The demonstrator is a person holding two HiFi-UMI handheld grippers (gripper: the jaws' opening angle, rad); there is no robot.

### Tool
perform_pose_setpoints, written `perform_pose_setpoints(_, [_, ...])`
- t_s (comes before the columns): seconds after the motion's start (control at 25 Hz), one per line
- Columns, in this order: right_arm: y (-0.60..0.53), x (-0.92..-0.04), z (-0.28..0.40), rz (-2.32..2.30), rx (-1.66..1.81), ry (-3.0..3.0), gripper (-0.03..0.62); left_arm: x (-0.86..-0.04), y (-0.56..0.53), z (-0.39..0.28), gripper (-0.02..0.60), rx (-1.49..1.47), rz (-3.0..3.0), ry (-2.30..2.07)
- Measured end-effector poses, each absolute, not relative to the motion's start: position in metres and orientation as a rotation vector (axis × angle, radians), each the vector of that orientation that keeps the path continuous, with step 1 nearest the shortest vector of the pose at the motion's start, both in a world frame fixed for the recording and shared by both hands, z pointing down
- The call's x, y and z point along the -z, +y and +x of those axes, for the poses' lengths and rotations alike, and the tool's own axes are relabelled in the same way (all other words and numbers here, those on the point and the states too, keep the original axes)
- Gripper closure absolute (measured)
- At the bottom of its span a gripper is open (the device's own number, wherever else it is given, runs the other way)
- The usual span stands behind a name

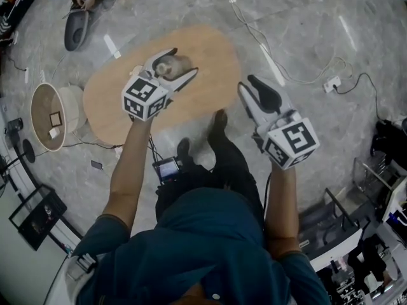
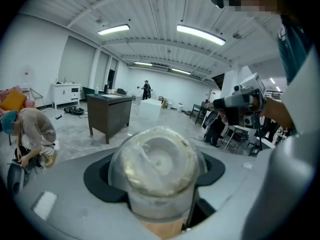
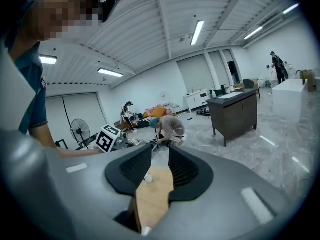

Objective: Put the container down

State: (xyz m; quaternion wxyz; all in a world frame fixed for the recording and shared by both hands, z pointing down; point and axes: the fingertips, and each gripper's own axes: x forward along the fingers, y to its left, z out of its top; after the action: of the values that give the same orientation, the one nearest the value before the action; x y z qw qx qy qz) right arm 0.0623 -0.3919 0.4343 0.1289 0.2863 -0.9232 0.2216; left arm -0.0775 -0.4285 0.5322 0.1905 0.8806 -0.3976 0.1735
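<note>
The left hand-held gripper [image 1: 179, 63] is clamped on a clear round container [image 2: 159, 161] over the oval bench's [image 1: 210, 43] middle. One round end faces back along the jaws, its long axis lying with them. The right hand-held gripper [image 3: 159, 153], jaws narrowly apart, is empty, just off the bench's right end.

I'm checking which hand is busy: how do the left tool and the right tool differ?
The left tool is shut on a clear round plastic container with whitish contents; the right tool holds nothing. The left tool's jaws stand wide apart; the right tool's leave a narrow gap. The left tool is above the light wooden oval table; the right tool is at its edge. Both are grey with black-lined jaws.
</note>
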Motion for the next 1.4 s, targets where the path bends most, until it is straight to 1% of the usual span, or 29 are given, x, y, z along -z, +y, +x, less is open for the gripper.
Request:
perform_pose_setpoints(0.8, [-0.379,-0.544,0.109,0.861,-0.838,-2.524,0.502,-0.747,-0.464,-0.046,0.247,-0.638,2.283,-1.025])
perform_pose_setpoints(1.4, [-0.372,-0.601,0.128,0.870,-0.953,-2.438,0.502,-0.877,-0.470,-0.044,0.247,-0.772,2.155,-1.000])
